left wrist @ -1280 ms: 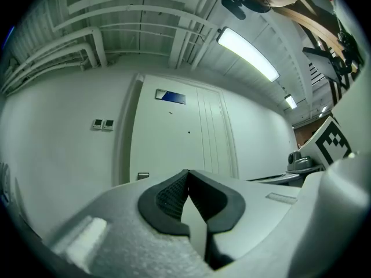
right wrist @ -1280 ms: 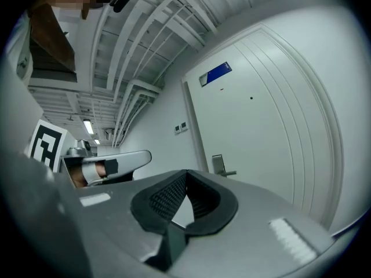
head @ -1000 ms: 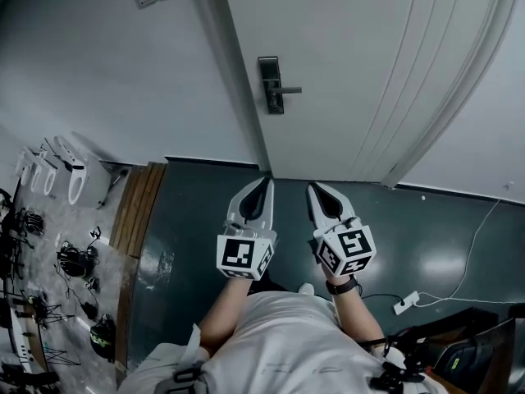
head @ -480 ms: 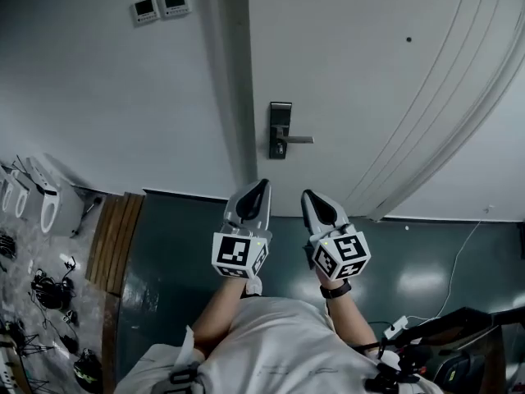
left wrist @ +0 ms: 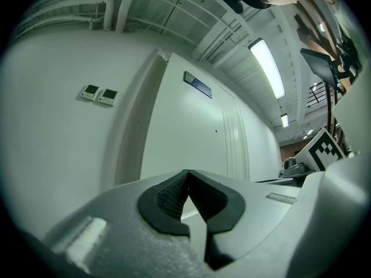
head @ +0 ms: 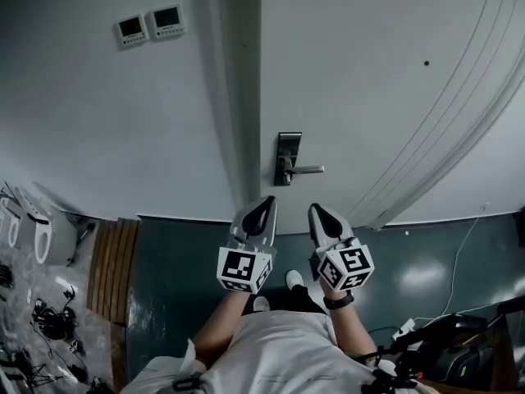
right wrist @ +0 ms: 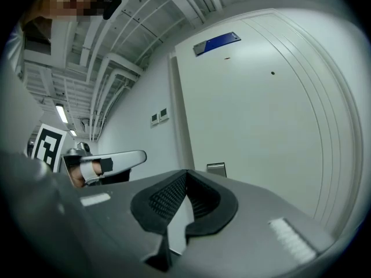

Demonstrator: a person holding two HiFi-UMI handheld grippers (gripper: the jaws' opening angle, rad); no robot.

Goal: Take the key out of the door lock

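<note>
My left gripper [head: 266, 203] and right gripper [head: 315, 212] are both pinched closed, empty, low before the door [head: 369, 97]. The lock [head: 287, 156] sits just above them, handle [head: 307, 169] pointing right; I can't make out the key. Two wall panels [head: 150, 25] hang upper left, and cables [head: 49, 322] litter the floor [head: 189, 253] at left.

Lab or workshop-type hall in an institutional building, not a home. White door [head: 369, 97] with metal lever lock [head: 288, 158] and blue sign plate [right wrist: 216, 43], two wall control panels [head: 150, 25], open ceiling with bare pipes [right wrist: 145, 16] and strip lights [left wrist: 268, 67]. Dark glossy floor [head: 180, 261] with loose cables and gear [head: 49, 322] at left, power strip [head: 404, 328] at right.
</note>
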